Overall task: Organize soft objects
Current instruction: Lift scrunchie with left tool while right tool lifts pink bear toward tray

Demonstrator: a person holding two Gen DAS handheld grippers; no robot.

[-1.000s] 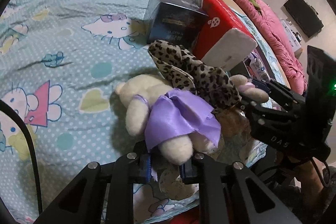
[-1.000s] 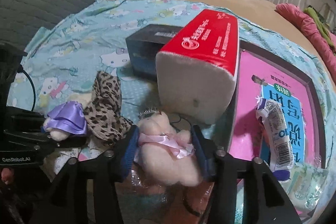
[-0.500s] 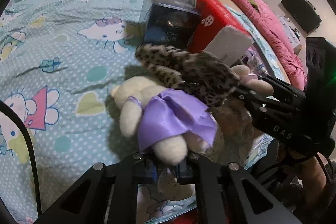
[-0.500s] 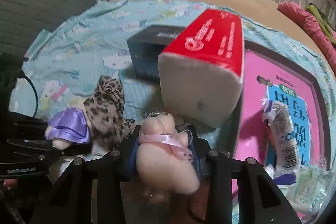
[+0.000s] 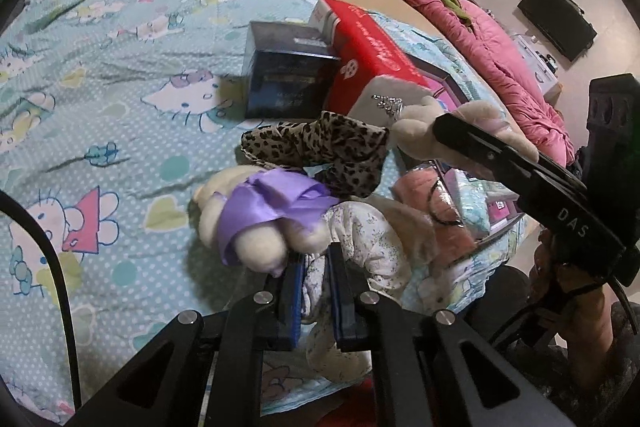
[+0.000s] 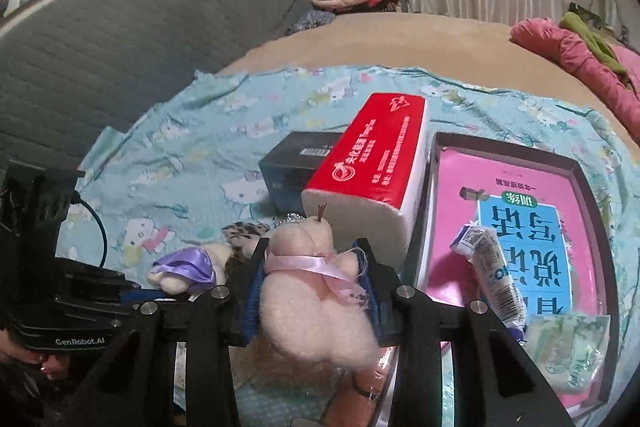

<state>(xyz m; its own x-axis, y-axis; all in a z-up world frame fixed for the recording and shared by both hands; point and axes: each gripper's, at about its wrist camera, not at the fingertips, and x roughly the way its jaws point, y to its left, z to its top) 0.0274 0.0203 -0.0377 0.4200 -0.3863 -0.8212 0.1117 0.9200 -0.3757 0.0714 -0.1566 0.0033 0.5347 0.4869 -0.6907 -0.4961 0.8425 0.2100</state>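
Observation:
A cream plush in a purple satin dress (image 5: 260,215) hangs at the tips of my left gripper (image 5: 316,255), which is shut on its lower end, just above the Hello Kitty sheet (image 5: 100,99). In the right wrist view this plush (image 6: 184,267) shows beside the left gripper (image 6: 132,293). My right gripper (image 6: 312,259) is shut on a cream plush with a pink ribbon (image 6: 312,307), held clear of the bed. From the left wrist view the right gripper (image 5: 452,131) carries that plush (image 5: 416,123) at the right. A leopard-print cloth (image 5: 320,155) lies between the two toys.
A red tissue pack (image 6: 372,167) leans on a dark box (image 5: 288,83). Right of them is a dark tray (image 6: 584,187) with a pink book, a tube (image 6: 492,275) and a green packet (image 6: 568,351). A white floral cloth (image 5: 360,239) and a bagged pink item (image 5: 432,199) lie below the grippers.
Both grippers have risen with their plush toys. The right jaws narrowed onto the pink-ribbon plush. The leopard cloth has flattened out beside the purple-dressed toy.

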